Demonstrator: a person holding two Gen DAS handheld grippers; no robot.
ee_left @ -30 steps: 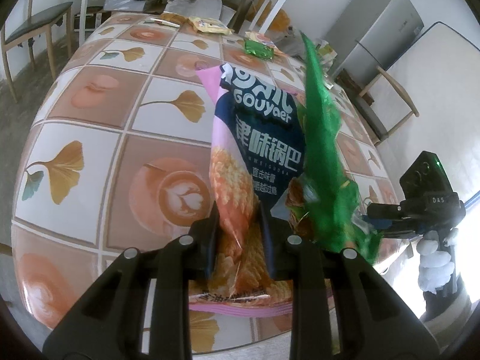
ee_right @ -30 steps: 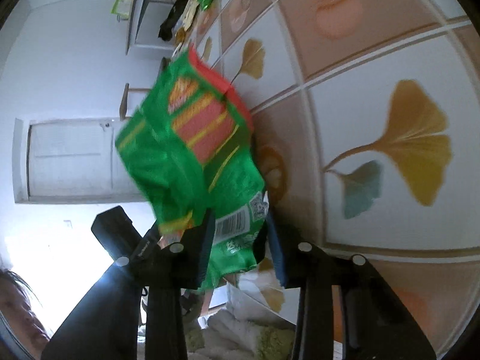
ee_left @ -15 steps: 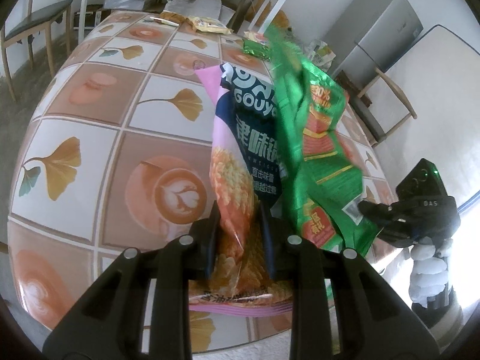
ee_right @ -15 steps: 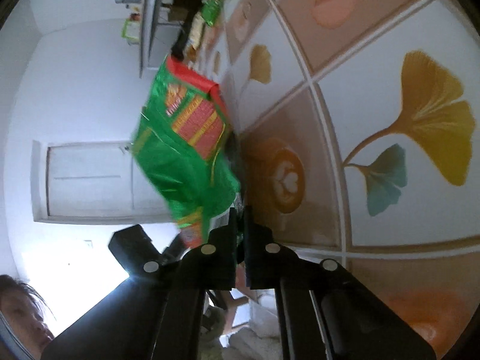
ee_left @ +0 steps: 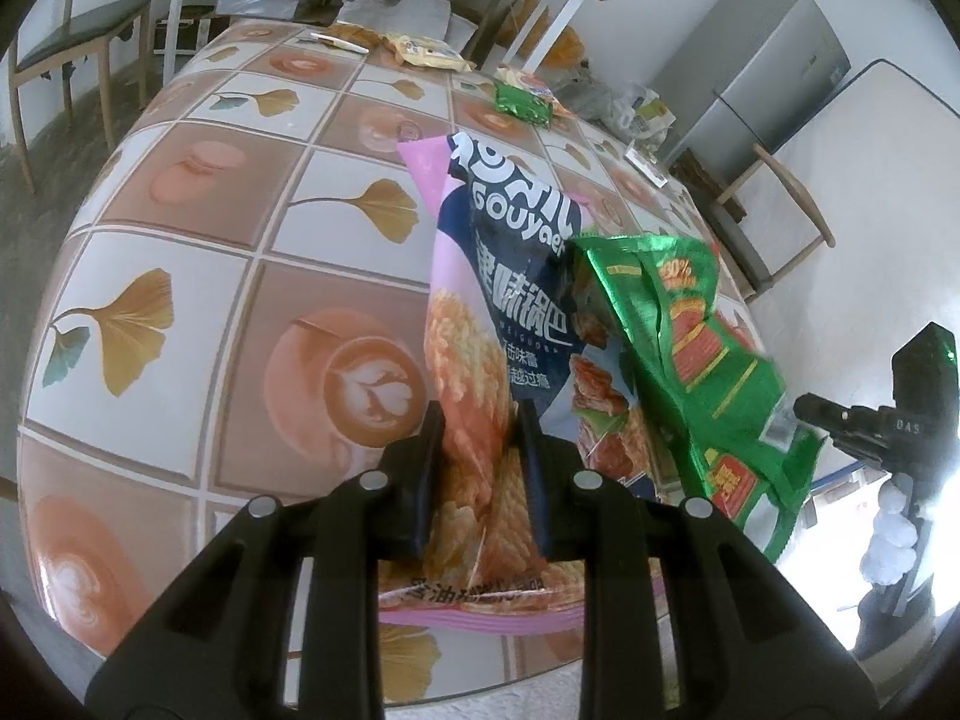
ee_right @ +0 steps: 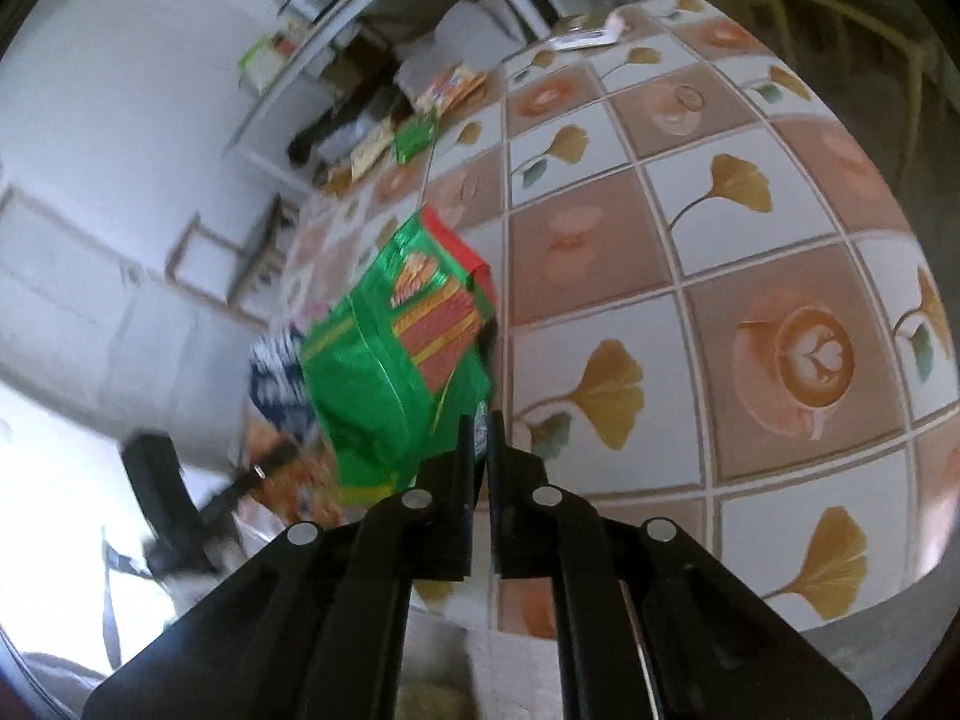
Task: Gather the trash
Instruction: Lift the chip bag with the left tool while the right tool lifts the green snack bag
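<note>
A pink and blue snack bag (ee_left: 510, 276) stands upright over the tiled table (ee_left: 180, 192), with my left gripper (ee_left: 480, 420) shut on its lower part. A green and red snack bag (ee_right: 396, 372) hangs just to its right, leaning against it. My right gripper (ee_right: 480, 444) pinches that bag's lower corner; its jaws are opening slightly, with the corner still between them. In the left wrist view the green bag (ee_left: 690, 360) reaches out to the right gripper (ee_left: 807, 411). The right wrist view shows the left gripper (ee_right: 264, 462) blurred, beside the pink bag (ee_right: 276, 378).
More wrappers lie at the table's far end: a small green one (ee_left: 522, 102) and yellow packets (ee_left: 426, 54). A chair (ee_left: 66, 42) stands to the left, with a grey cabinet (ee_left: 762, 60) and another chair (ee_left: 774, 204) to the right. A white desk stands behind the table.
My right gripper closed on the green bag's corner, then rose and rolled. The green bag swung from upright to slanting against the pink bag. The left gripper stayed still.
</note>
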